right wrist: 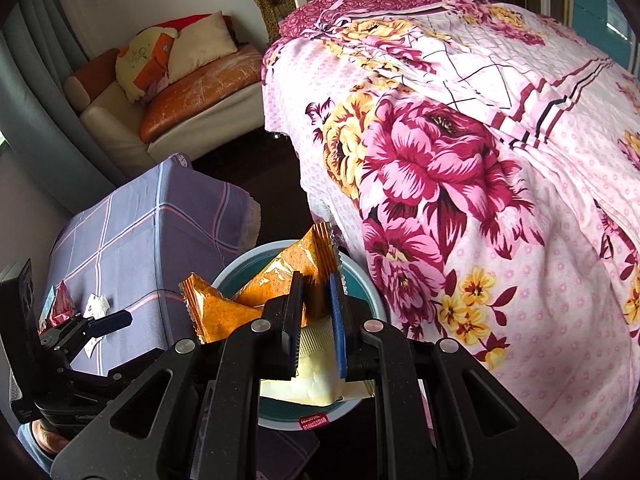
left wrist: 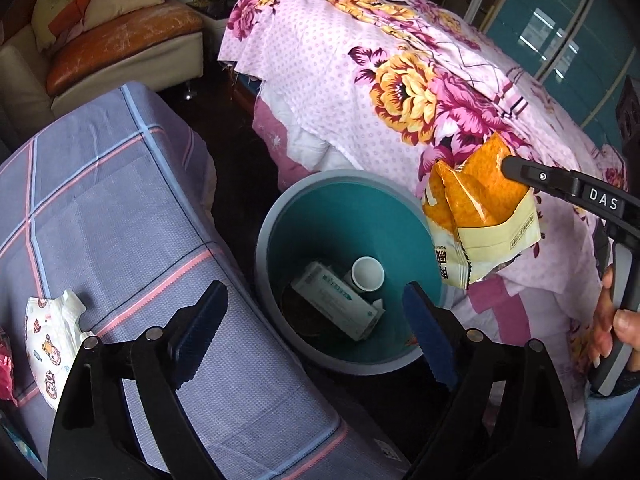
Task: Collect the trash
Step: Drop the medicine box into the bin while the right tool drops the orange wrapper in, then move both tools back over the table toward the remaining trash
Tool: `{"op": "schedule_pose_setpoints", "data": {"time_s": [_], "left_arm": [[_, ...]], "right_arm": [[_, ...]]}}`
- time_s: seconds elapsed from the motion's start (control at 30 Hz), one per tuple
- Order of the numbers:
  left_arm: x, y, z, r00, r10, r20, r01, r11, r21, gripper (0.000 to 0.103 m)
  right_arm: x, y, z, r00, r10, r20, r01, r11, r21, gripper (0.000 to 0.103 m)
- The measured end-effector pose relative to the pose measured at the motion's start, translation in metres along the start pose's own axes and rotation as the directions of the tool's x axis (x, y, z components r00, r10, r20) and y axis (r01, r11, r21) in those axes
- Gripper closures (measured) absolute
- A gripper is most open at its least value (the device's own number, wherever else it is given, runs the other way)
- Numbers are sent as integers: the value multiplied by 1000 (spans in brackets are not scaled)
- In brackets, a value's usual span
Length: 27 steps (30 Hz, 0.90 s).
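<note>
A grey trash bin (left wrist: pixel 264 248) with a teal inside stands on the dark floor between a table and a bed. In it lie a white box (left wrist: pixel 336 300) and a white cup (left wrist: pixel 367 274). My left gripper (left wrist: pixel 316 300) hangs open over the bin's near rim, with nothing between its fingers. My right gripper (right wrist: pixel 316 280) is shut on an orange and cream snack wrapper (right wrist: pixel 280 276), held above the bin (right wrist: pixel 372 292). In the left wrist view the wrapper (left wrist: pixel 480 200) hangs at the bin's right side.
The table has a purple plaid cloth (left wrist: pixel 120 200). On it lie a cartoon-printed tissue (left wrist: pixel 52 340) and a red wrapper (left wrist: pixel 6 372). A bed with a floral cover (left wrist: pixel 380 80) is on the right. A sofa (left wrist: pixel 120 40) stands at the back.
</note>
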<state>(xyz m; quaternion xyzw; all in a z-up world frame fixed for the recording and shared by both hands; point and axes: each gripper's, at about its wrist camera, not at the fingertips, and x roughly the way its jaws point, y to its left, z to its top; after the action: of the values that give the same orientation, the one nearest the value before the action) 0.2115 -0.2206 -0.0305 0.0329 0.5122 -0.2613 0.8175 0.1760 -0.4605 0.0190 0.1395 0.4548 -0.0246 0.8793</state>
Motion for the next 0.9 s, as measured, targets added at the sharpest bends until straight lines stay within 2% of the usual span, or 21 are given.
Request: {"op": "schedule_pose_setpoints", "data": {"time_s": [0.27,0.3,0.37,0.57,0.9], "left_arm": [[-7,15,-7,1000,-7,1,7,999,-37,13],[-8,16,-7,1000,-9,2,9,999,-40,13],[-11,19,-9,1000,-10,5,10,999,-44,13],[-21,32,-17,1000,-3,13,4,998,-63,13],[-57,72,-37,998,39,54,-31,991,-134,13]], "right_arm": [[12,10,-1,999,13,-44,-13,1000,3,87],[14,11,-2,999,16,-52,-16,1000,6,83],[15,13,-3,998,14,-59,-14,1000,10,54],[15,26,-6,997,10,-73,-10,1000,-9,35],[13,70,-15,994,41,-102,-48,997,-64,34]]}}
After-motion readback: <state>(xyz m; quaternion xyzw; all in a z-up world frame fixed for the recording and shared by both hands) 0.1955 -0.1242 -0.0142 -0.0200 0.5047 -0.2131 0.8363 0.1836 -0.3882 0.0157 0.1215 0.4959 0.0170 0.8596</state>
